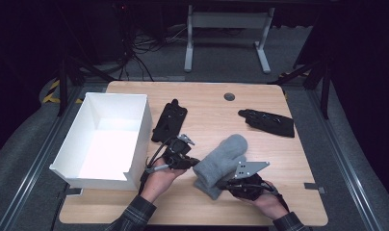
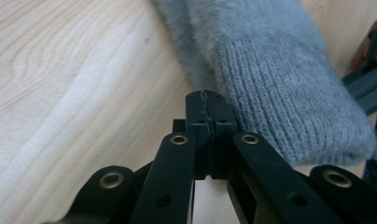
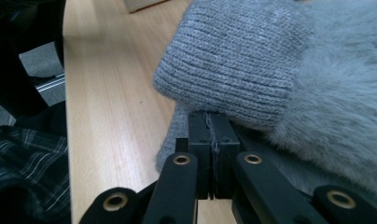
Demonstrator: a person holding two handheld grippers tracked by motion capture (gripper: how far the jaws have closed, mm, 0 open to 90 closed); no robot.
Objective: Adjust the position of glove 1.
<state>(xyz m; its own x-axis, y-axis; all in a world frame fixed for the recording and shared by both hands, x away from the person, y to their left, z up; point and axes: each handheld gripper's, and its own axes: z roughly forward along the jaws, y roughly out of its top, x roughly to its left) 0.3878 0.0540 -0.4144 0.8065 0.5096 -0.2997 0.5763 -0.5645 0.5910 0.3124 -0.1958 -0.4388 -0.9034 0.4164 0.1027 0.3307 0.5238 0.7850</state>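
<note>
Two grey mittens [image 1: 224, 159] lie stacked near the middle of the wooden table [image 1: 207, 103], knitted cuffs toward the person. My left gripper [image 1: 192, 163] meets the cuff's left corner. In the left gripper view its jaws [image 2: 206, 97] are pressed together against the edge of the knitted cuff [image 2: 280, 93], pinching a thin bit of it. My right gripper [image 1: 222, 184] holds the cuff's near right corner. In the right gripper view its jaws [image 3: 209, 116] are closed on the lower mitten [image 3: 175, 135], under the upper mitten's cuff [image 3: 233, 60].
An open white box [image 1: 143, 126] stands at the table's left. One black glove [image 1: 169, 120] lies beside the box, another black glove [image 1: 267, 121] at the right back. A round cable hole [image 1: 229, 96] sits near the far edge.
</note>
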